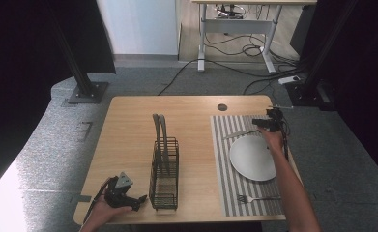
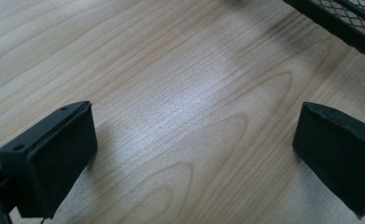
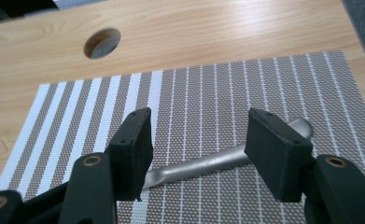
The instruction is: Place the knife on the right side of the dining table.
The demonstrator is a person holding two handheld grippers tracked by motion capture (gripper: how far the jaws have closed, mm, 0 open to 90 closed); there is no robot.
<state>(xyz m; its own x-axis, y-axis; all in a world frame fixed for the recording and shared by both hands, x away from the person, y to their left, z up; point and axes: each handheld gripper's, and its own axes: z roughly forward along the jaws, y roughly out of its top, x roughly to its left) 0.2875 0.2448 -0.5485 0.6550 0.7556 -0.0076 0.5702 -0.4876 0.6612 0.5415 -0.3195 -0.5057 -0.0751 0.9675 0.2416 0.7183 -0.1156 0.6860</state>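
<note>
1. The right gripper (image 3: 196, 147) is hovering at the far end of the grey-and-white striped woven placemat (image 3: 208, 88), its jaws standing apart and clear of the silver metal knife (image 3: 217, 163) lying flat on the mat beyond the round pale-grey plate (image 1: 252, 157) — nothing is clamped.
2. In the right gripper view the knife's handle is passing between and below the two pads, crossing them at a slant.
3. Judging from that, a clean pick is calling for the hand to be turning until the pads face the handle's long sides, then lowering right to the mat before closing — a thin flat handle is likely to slip otherwise.
4. The left gripper (image 1: 123, 195) is resting near the table's front edge beside the black wire-mesh cutlery caddy (image 1: 164, 171), jaws wide and empty.
5. A silver fork (image 1: 256, 198) is lying at the mat's near edge.
</note>
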